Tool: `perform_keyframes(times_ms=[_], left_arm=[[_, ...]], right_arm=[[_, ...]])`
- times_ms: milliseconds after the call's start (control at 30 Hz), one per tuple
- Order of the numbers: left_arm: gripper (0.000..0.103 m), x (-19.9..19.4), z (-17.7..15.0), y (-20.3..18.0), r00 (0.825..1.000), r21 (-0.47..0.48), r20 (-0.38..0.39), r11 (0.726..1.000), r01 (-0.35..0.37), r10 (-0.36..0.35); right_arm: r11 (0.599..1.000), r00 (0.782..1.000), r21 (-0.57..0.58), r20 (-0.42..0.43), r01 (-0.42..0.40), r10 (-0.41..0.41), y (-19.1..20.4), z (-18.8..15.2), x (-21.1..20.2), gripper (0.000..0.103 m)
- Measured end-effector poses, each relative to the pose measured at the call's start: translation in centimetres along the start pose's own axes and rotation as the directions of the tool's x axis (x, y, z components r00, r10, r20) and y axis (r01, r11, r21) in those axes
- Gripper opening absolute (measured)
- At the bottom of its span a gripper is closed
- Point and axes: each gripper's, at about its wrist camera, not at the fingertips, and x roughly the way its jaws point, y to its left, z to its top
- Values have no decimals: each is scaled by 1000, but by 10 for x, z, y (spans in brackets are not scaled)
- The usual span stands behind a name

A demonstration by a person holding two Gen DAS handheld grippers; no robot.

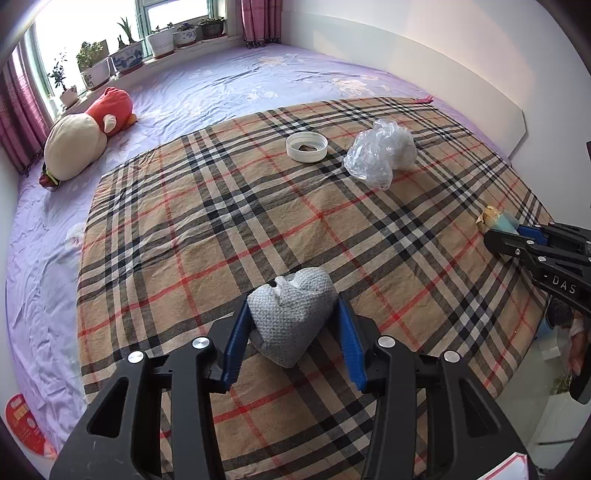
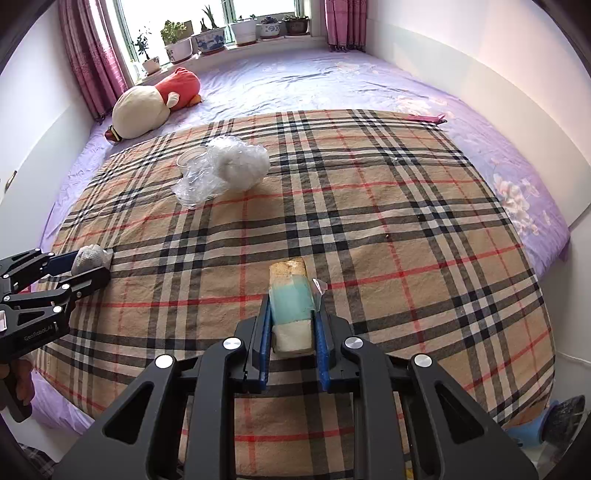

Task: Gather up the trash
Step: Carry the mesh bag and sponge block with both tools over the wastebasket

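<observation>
Daylight poured in from the window (image 2: 207, 14), which was blown out to plain white, and lit the bed (image 2: 295, 85) below it evenly with only soft shadows. Both views stayed sharp, though the fisheye bent the walls and darkened the corners farthest from the window.

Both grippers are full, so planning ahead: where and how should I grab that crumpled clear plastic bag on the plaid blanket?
Take the crumpled clear plastic bag at its puffed-up bulk, coming from above. It sits as a loose mound on the plaid blanket, with the thin flap lying flat toward you, so a low side approach would likely just slide over it. Stay clear of the white lid beside it.
</observation>
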Motion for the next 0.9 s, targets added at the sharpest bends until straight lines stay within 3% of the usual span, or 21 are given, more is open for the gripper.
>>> perform_keyframes(times_ms=[333, 567, 733, 900], left_arm=[[42, -7, 4, 0, 1000, 21, -11, 1000, 23, -23], [42, -28, 14, -39, 996, 127, -9, 988, 92, -91], [42, -41, 21, -86, 986, 225, -1, 961, 163, -167], [42, -50, 20, -147, 966, 328, -18, 911, 248, -257]], right_arm=[[998, 1000, 63, 31, -8, 6, -5, -9, -27, 22], [987, 993, 160, 119, -28, 9, -26, -23, -73, 22], [973, 985, 229, 169, -5, -35, -50, -47, -111, 22], [940, 978, 341, 189, 24, -94, -86, -82, -147, 22]])
